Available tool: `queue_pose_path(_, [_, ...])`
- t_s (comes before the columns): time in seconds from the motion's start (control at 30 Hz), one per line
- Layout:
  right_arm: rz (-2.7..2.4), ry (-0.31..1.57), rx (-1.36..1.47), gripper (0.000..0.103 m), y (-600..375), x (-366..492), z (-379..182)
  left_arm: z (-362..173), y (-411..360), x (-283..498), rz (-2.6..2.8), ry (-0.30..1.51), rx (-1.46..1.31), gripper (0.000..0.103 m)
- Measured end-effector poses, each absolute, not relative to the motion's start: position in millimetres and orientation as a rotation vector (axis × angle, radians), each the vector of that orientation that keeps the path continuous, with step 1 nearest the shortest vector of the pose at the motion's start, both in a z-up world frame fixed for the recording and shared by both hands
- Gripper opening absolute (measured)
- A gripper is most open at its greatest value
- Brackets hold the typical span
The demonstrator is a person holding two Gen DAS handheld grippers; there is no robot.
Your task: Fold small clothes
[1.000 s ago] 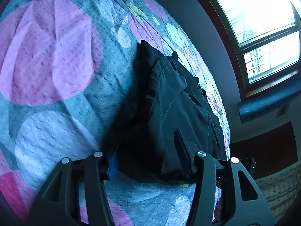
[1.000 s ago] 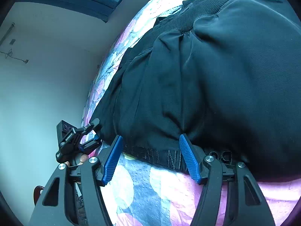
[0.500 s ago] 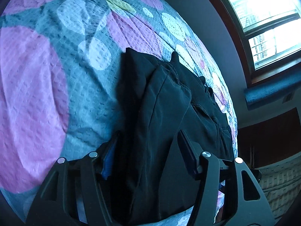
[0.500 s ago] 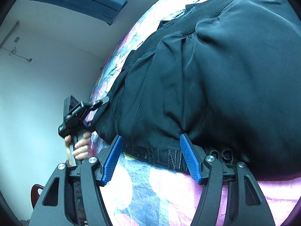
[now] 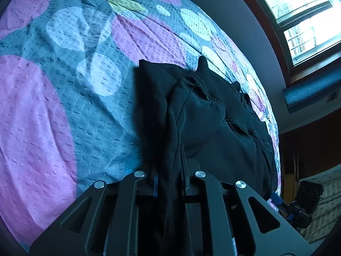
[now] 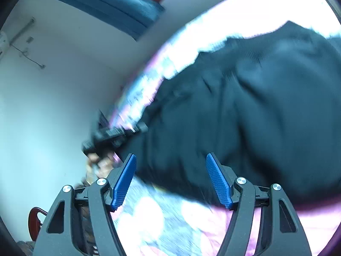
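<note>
Dotted quilted bedspread (image 5: 64, 111). Left claw (image 5: 169, 183) just clamped black nylon jacket's (image 5: 213, 123) near edge; right claw (image 6: 172, 181) apart, empty, jacket ahead. Step: grasp. Next: fold over.

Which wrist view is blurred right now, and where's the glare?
Right wrist view: motion blur smears the black jacket and the left gripper, and the bedspread blows out to white at the top; only the right gripper, jaws open, is crisp. Left wrist view: sharp but dim and blue-tinted; the window is overexposed, and the jacket loses fold detail in shadow.
</note>
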State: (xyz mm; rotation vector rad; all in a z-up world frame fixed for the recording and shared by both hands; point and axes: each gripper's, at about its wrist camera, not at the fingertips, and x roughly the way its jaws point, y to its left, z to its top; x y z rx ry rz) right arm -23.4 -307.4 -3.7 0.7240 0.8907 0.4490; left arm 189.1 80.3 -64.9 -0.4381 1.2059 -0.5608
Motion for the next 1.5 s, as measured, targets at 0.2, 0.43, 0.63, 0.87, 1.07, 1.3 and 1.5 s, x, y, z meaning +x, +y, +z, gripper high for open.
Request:
queue_pose_path(0.2, [0.391, 0.959, 0.696, 0.068, -302, 46, -7, -66, 81, 189, -0.582, 1.198, -0.451, 0.018])
queue_pose_path(0.43, [0.302, 1.034, 0.751, 0.070, -297, 78, -48, -66, 75, 190, -0.582, 1.194, -0.432, 0.015])
queue_pose_path(0.63, [0.346, 0.973, 0.786, 0.070, -306, 65, -31, -51, 73, 187, -0.572, 1.171, -0.418, 0.008])
queue_pose_path(0.87, [0.302, 0.959, 0.739, 0.070, -315, 106, -43, -29, 57, 180, -0.547, 1.129, -0.303, 0.007])
queue_pose_path(1.07, [0.303, 0.989, 0.796, 0.070, -320, 103, -37, -17, 53, 181, -0.522, 1.133, -0.322, 0.006])
queue_pose_path(1.3, [0.504, 1.035, 0.862, 0.070, -294, 32, -55, 7, 32, 173, -0.495, 1.124, -0.275, 0.006])
queue_pose_path(1.5, [0.543, 0.970, 0.967, 0.061, -327, 17, -52, 58, -25, 154, -0.444, 1.080, -0.121, 0.006])
